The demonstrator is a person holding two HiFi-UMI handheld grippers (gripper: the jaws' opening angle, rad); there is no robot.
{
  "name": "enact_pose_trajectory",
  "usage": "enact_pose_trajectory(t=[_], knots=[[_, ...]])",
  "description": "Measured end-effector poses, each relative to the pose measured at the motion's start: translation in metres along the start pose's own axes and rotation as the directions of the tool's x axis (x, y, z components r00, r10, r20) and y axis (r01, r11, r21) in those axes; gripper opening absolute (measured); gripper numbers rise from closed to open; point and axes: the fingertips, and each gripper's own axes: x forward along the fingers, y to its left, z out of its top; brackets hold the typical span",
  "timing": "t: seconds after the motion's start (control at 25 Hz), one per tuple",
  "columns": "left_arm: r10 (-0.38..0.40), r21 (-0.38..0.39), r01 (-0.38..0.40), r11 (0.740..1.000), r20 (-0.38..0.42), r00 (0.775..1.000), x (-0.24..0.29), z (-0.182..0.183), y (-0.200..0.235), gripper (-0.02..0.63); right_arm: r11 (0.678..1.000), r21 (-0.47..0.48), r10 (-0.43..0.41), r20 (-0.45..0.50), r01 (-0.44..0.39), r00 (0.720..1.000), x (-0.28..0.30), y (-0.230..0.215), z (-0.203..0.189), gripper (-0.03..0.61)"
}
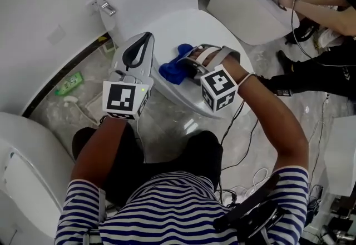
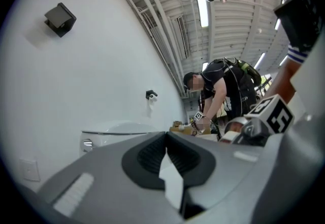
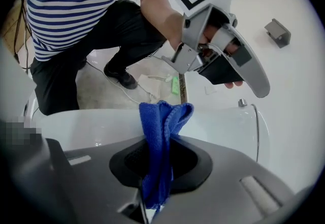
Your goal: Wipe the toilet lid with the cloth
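Blue folded cloth (image 3: 160, 139) pinched in right tool (image 1: 190, 65) over glossy lid (image 1: 186, 26).

The head view looks steeply down over the person (image 1: 167, 205) onto the toilet lid (image 1: 183, 24) and both grippers. The left gripper view, low behind the left gripper (image 2: 166, 136), tilts up at wall (image 2: 76, 91) and ceiling (image 2: 172, 25). The right gripper view, close behind the cloth (image 3: 165, 116) in the right gripper (image 3: 158, 141), faces back across that lid at the person.
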Motion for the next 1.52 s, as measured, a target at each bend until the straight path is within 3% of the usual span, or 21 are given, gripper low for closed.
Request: enact_pose_trajectory(t=[0.6, 1.52], knots=[[-0.073, 0.029, 0.073, 0.997, -0.003, 0.997, 0.008, -0.001, -0.051, 0.004, 0.996, 0.091, 0.002, -0.048, 0.002, 0.999, -0.073, 0.127, 0.020, 0.071], [-0.161, 0.040, 0.161, 0.986, -0.004, 0.987, 0.032, -0.006, -0.115, 0.005, 0.980, 0.197, 0.066, -0.141, -0.037, 0.988, -0.137, 0.250, 0.015, 0.071]])
